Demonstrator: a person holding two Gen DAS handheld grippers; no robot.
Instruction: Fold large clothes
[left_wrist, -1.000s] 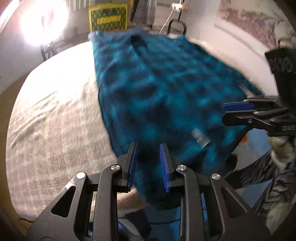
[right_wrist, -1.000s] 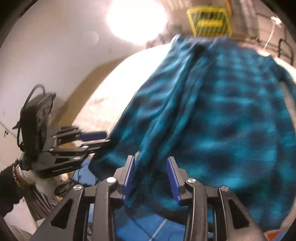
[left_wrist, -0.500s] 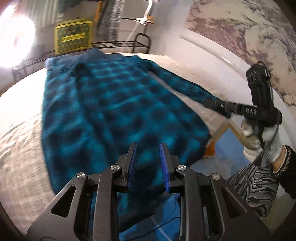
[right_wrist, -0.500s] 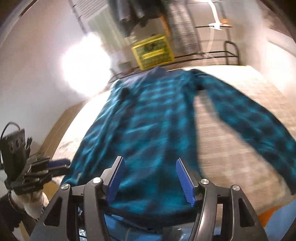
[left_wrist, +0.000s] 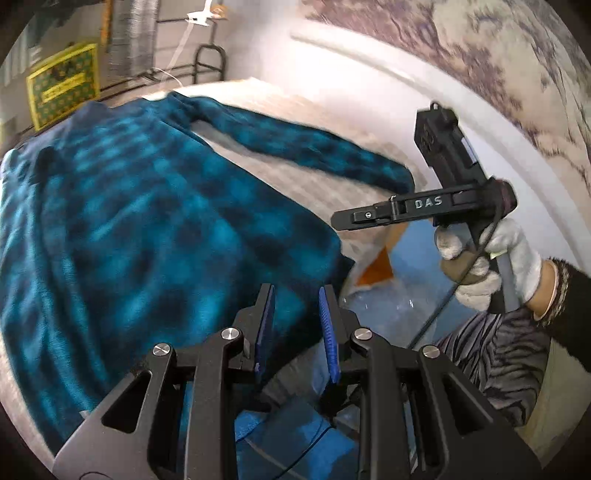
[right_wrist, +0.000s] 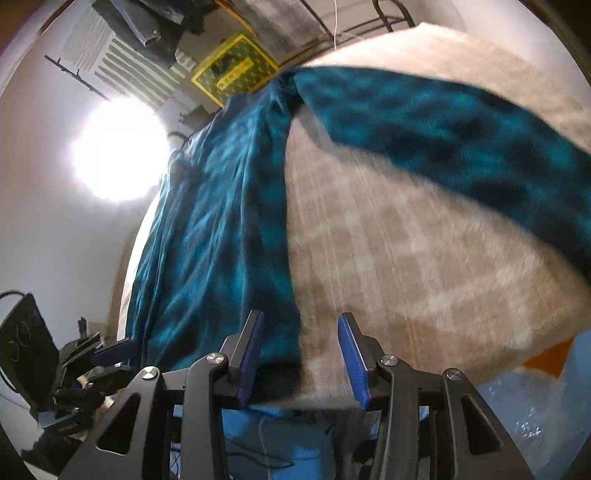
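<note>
The shirt (left_wrist: 140, 206) — a large teal-and-black checked one — lay spread flat on the bed (right_wrist: 399, 258), its body running from the near edge of the bed up toward the far end. One sleeve (left_wrist: 295, 147) stretched out from the shoulder across the bare beige checked cover, well clear of the shirt's body; in the right wrist view that same sleeve (right_wrist: 461, 136) crossed the upper right of the frame. The pictures were blurred, so finer details of the shirt could not be made out.

The left claw (left_wrist: 295, 328) hung over the shirt's near hem corner with its blue pads a narrow gap apart — only the hem showed behind that gap, and nothing was pinched between the pads. The right claw (right_wrist: 301, 354) sat at the near edge of the bed, just beside the shirt's side edge, its jaws closing with no cloth between them; the cover and the shirt's edge lay beyond the pads. In the left wrist view the right claw (left_wrist: 341, 221) appeared side-on beside the sleeve's cuff, held by a hand (left_wrist: 487, 266) in a white glove with a dark sleeve cuff behind it. In the right wrist view the left claw (right_wrist: 110, 354) showed beside the shirt's near hem.

Beyond the shirt's far end stood a yellow-framed green box (right_wrist: 234, 79) and a dark metal rack (left_wrist: 208, 62). A bright lamp (right_wrist: 118, 155) glared off to the shirt's left.
</note>
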